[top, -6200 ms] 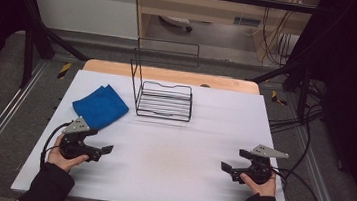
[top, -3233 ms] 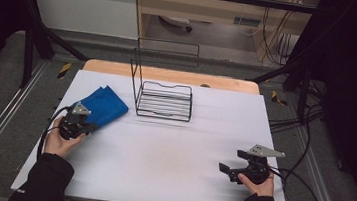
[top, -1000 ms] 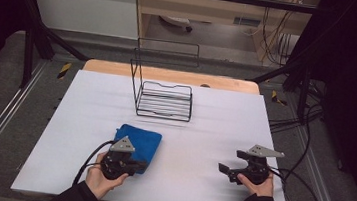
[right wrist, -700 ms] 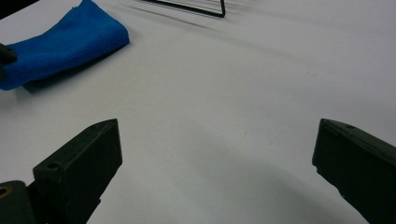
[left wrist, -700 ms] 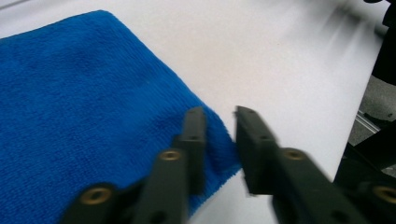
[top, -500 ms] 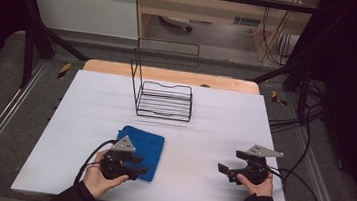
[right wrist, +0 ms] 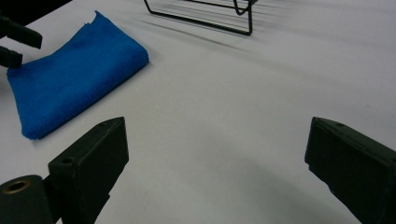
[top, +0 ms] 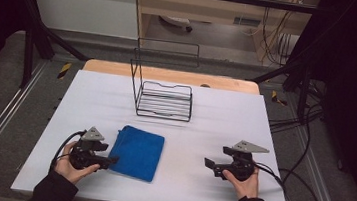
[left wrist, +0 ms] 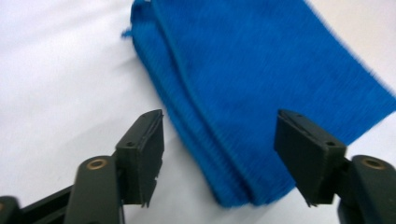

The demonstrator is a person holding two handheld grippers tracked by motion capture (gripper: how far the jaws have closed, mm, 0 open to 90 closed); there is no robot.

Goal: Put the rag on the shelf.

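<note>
Folded blue cloth [top: 138, 152] flat on white table [top: 214, 124], near-left of centre. Left gripper [left wrist: 219, 154] released, jaws just been opening, cloth's near corner between them, apparently untouched. Right gripper [right wrist: 215, 168] wide apart, empty, far jaw cut off. Wire rack [top: 164, 99] farther back, partly cropped in right gripper view.

sleeves [top: 53, 192]: dark, being worn | grippers: left gripper [top: 112, 160], right gripper [top: 207, 162], black, grey three-cornered plates, black cables being trailed
</note>
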